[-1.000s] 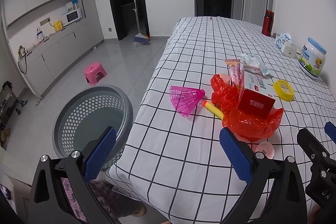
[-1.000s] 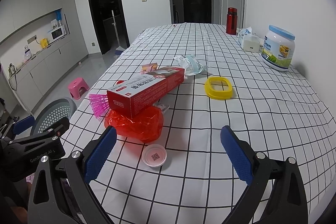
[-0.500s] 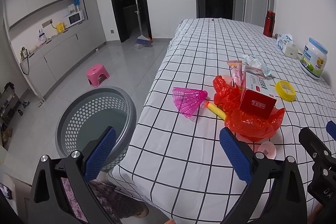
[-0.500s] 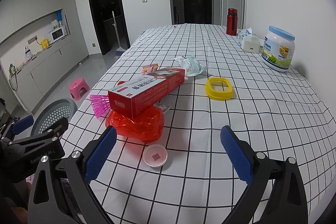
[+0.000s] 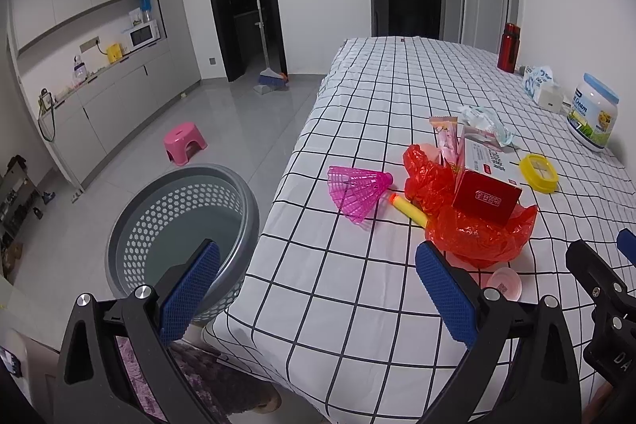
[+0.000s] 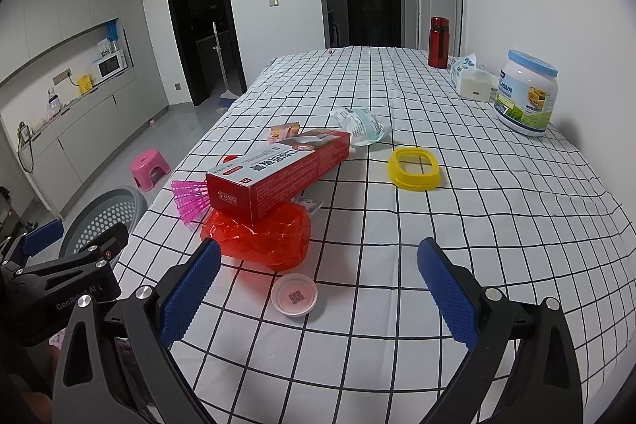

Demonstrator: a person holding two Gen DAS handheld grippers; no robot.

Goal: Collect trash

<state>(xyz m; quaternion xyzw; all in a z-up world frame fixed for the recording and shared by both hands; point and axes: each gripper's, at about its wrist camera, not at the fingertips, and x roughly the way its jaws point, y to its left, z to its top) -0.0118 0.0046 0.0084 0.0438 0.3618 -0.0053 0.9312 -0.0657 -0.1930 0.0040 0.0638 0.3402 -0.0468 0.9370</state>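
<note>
Gaping wide and empty, left gripper hangs over the table edge beside the grey laundry basket. Right gripper, equally wide, touches nothing; small round lid lies between its fingers, near the red plastic bag.

Crinkled glossy plastic bag, smooth cardboard box, matt checked tablecloth, perforated plastic basket, glossy floor.

Black gripper frames with silver screws carry blue textured fingers.

The table, under a checked cloth, carries a red bag, yellow ring, small lid and jar.
</note>
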